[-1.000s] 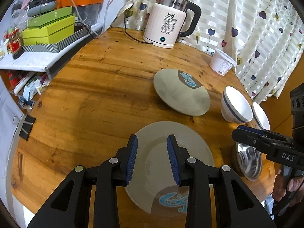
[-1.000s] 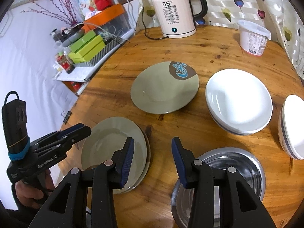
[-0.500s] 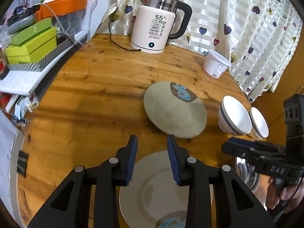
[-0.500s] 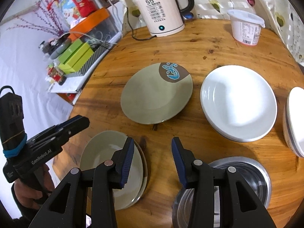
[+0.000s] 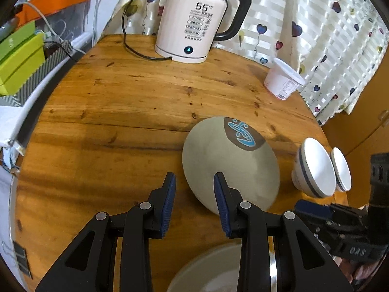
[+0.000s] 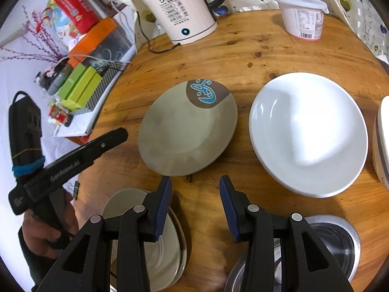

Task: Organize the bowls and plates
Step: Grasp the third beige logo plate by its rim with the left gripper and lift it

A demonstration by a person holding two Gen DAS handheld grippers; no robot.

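A grey-green plate with a blue motif (image 5: pixel 231 155) (image 6: pixel 187 131) lies mid-table. My left gripper (image 5: pixel 194 194) hovers open at its near-left rim, nothing between the fingers; from the right wrist it (image 6: pixel 119 135) shows side-on at the left. A stack of similar grey plates (image 6: pixel 170 241) (image 5: pixel 211 270) sits at the near edge. My right gripper (image 6: pixel 194 194) stands open and empty above bare wood, between that stack and a steel bowl (image 6: pixel 335 238). White plates (image 6: pixel 308 131) lie stacked to the right. Two white bowls with a dark stripe (image 5: pixel 313 168) stand beyond.
A white electric kettle (image 5: pixel 194 24) with its cord stands at the table's far edge, a lidded white tub (image 5: pixel 283 82) to its right. Green boxes (image 6: pixel 80 87) and clutter fill a shelf off the left. A heart-print curtain (image 5: pixel 328 24) hangs behind.
My left gripper has moved forward from over the near plate stack to the motif plate's rim. The right gripper has edged forward and rolled a little. Both stay open.
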